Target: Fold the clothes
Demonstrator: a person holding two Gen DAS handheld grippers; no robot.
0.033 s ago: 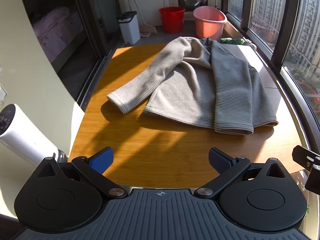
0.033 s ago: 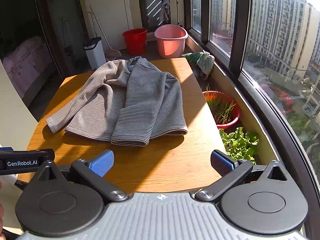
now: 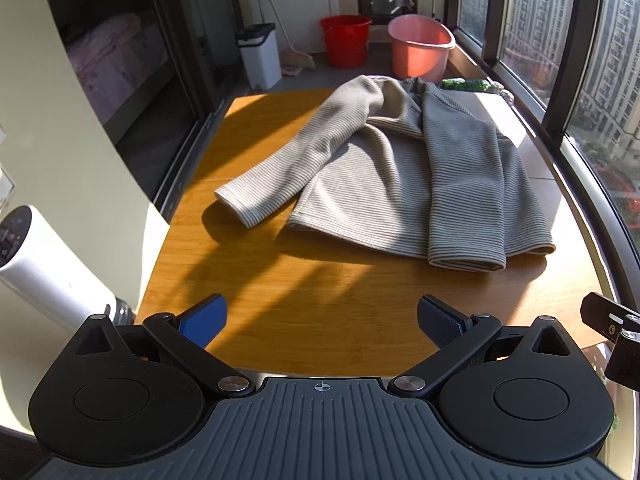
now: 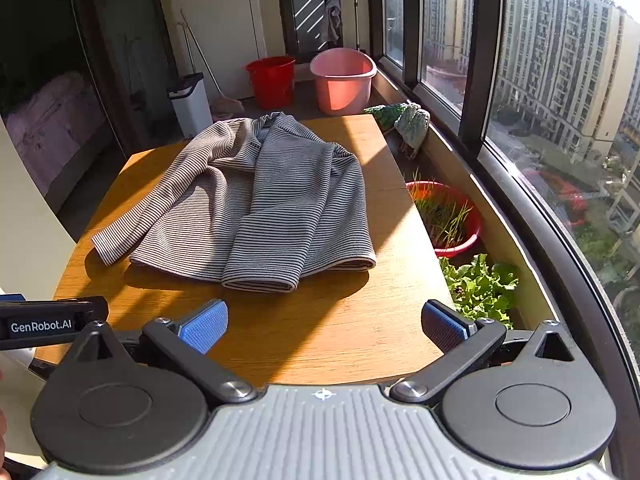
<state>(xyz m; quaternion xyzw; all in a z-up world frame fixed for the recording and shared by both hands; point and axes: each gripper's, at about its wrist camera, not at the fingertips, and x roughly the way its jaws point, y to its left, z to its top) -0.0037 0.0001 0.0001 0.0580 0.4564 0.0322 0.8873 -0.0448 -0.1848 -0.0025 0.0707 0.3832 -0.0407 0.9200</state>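
Note:
A grey striped sweater [image 3: 380, 184] [image 4: 280, 208] lies flat on the wooden table [image 3: 280, 288] [image 4: 384, 152]. Its right side is folded over the middle, with the folded hem nearest me. Its left sleeve [image 3: 280, 184] [image 4: 140, 216] stretches out towards the table's left edge. My left gripper [image 3: 320, 316] hovers open over the table's near edge, well short of the sweater, with nothing between its blue pads. My right gripper [image 4: 324, 322] is also open and empty, at the near edge in front of the folded hem.
A white cylinder device [image 3: 44, 272] stands left of the table. Beyond the far edge sit a white bin [image 3: 260, 56], a red bucket [image 3: 346, 40] and a pink basin [image 3: 420, 52]. A red planter bowl [image 4: 444, 216] and lettuce [image 4: 480, 284] line the window side on the right.

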